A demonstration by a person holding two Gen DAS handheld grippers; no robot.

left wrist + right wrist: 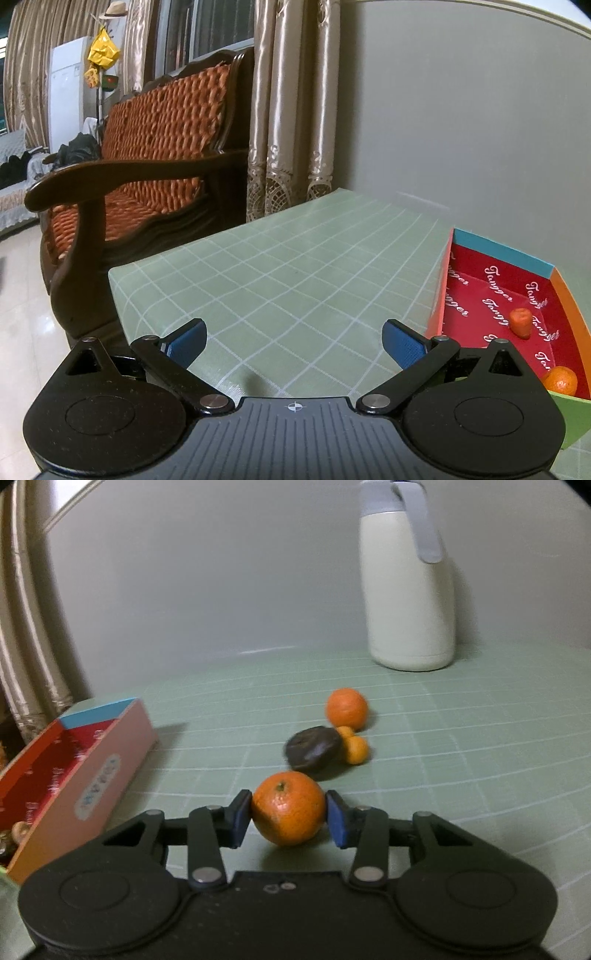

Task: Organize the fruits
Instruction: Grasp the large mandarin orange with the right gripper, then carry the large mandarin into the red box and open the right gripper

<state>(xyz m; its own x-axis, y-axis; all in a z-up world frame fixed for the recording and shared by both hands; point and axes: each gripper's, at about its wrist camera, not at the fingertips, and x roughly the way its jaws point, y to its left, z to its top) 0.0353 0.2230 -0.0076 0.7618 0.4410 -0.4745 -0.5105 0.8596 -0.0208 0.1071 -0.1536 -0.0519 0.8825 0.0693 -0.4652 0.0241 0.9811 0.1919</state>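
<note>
My right gripper (289, 818) is shut on a large orange (288, 806), held just above the green table. Beyond it lie a dark brown fruit (314, 747), two small kumquats (355, 748) and another orange (346, 708). The open red-lined box (92, 771) stands to the left. In the left wrist view my left gripper (294, 343) is open and empty over the table, left of the box (439, 291). The box holds a small reddish fruit (521, 322) and an orange (561, 380).
A cream thermos jug (410, 587) stands at the back of the table against the grey wall. A wooden armchair with an orange cushion (147, 166) and curtains (291, 110) are beyond the table's far left edge (221, 236).
</note>
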